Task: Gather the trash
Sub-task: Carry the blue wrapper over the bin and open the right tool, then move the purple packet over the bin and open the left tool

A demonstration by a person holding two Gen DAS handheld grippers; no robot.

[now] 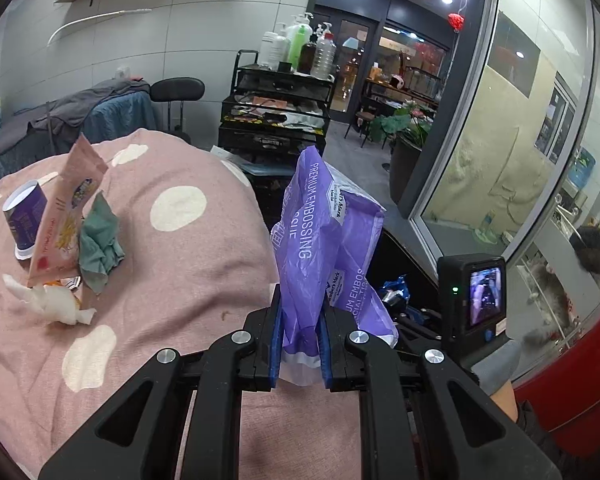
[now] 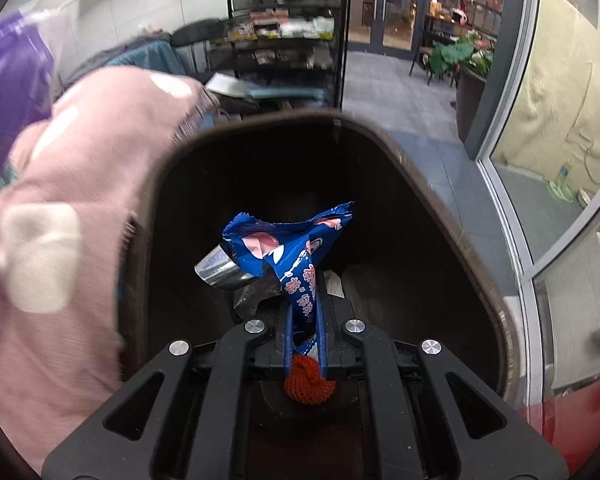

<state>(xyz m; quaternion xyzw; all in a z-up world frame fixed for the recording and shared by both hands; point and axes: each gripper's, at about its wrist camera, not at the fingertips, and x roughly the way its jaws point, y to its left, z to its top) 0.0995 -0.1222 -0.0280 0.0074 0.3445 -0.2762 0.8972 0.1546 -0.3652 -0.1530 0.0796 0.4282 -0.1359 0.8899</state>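
So in the left wrist view, the left gripper (image 1: 300,320) sits bottom center with its blue pads clamped on a purple plastic bag (image 1: 328,240), which sticks up through the middle of the frame. Just right of it, the other tool's camera body (image 1: 472,296) shows with its little screen lit. Left of the bag there's a pink blanket with white dots (image 1: 172,248), and on it, at mid left, a small pile of trash: a crumpled white tissue (image 1: 52,304), a pink snack pouch (image 1: 66,216) standing tilted, a teal crumpled cloth (image 1: 100,240) touching the pouch, and a purple cup (image 1: 24,220) right behind. Further back, upper center, a black cart (image 1: 276,108) carries bottles.

In the right wrist view, the right gripper (image 2: 306,320) is squeezed tight on a blue snack wrapper (image 2: 288,248), held over the open mouth of a dark bin (image 2: 460,216) that fills the middle. An orange mesh lump (image 2: 310,380) sits at the base of the fingers.
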